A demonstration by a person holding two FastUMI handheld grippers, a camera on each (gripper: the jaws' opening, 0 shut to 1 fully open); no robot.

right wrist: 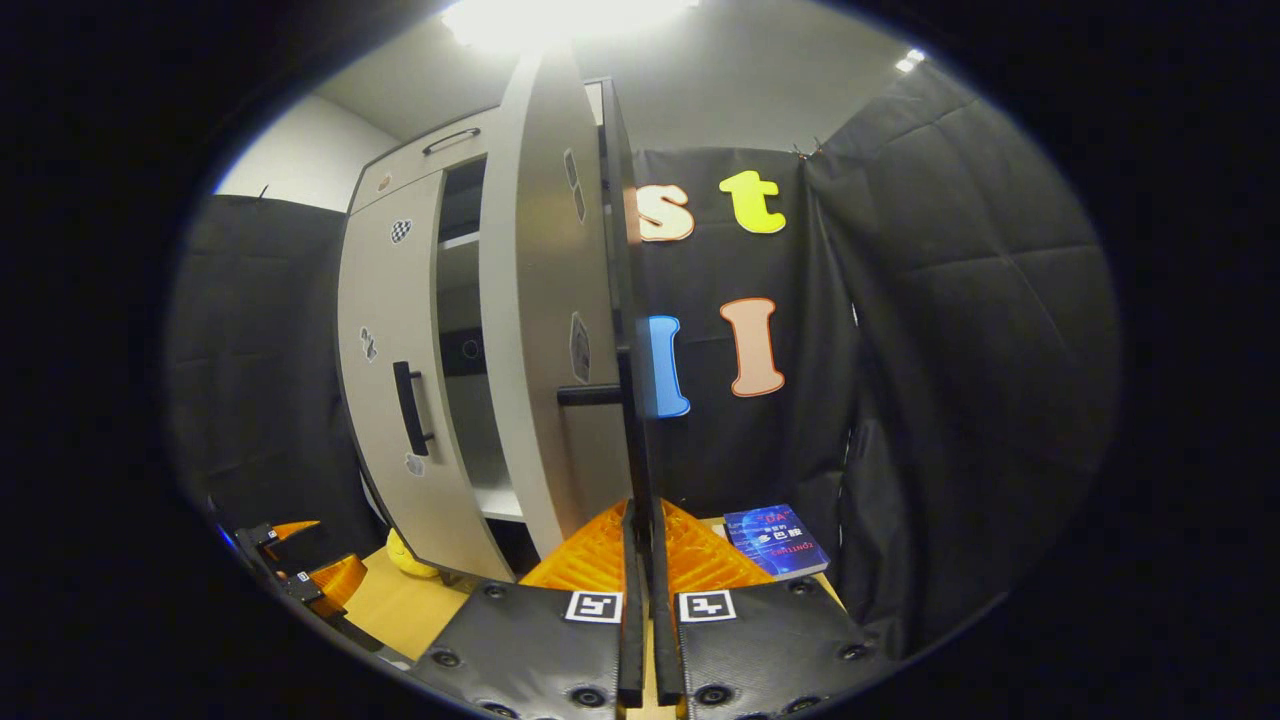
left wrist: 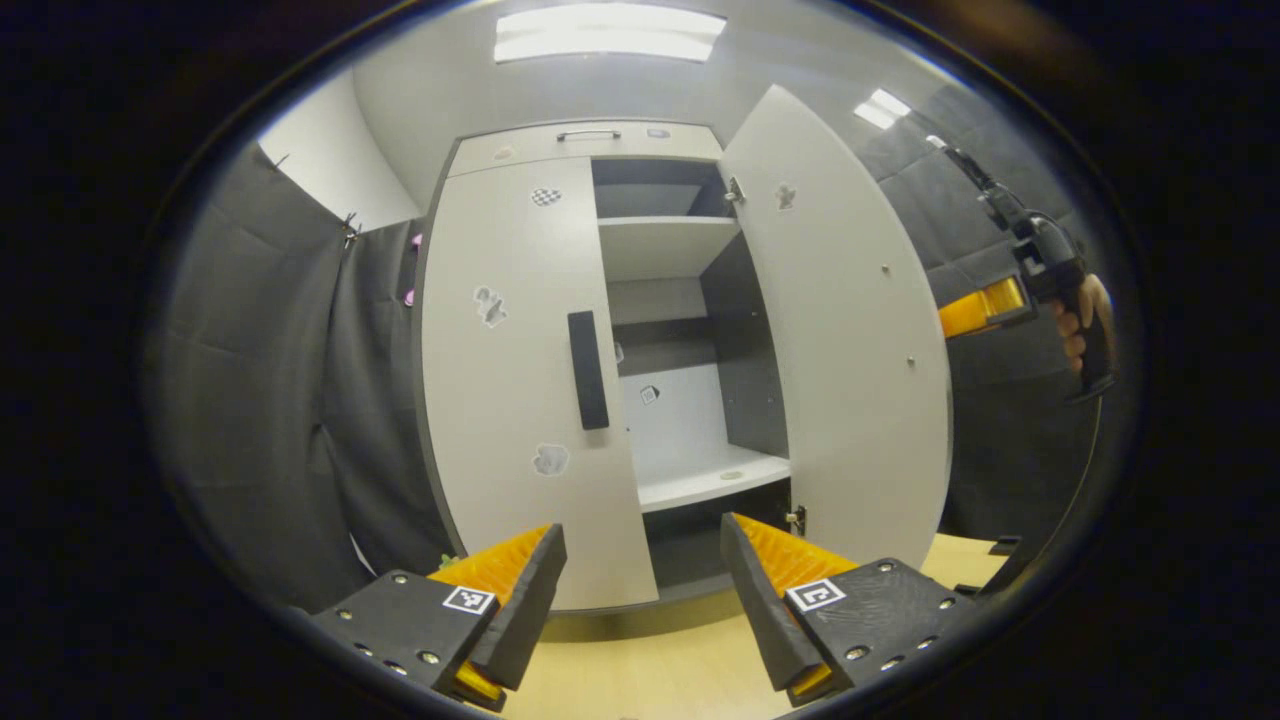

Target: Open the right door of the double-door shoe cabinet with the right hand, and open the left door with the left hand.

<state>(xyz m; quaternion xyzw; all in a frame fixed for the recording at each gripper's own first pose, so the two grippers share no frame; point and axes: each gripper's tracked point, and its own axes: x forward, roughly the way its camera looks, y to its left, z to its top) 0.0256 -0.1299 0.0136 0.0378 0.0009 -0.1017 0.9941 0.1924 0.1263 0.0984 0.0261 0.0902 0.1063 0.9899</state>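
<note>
I hold the left gripper released, jaws spread wide, low above the worktop and apart from the shoe cabinet, whose left door is shut with its handle untouched. The right door stands swung open. My right gripper is clenched on that door's edge, both fingers pressing it.

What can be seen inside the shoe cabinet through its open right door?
Through the open right door, the shoe cabinet shows bare pale shelves and a dark side wall; no shoes are visible. The closed left door covers the left half, so its contents cannot be seen.
</note>
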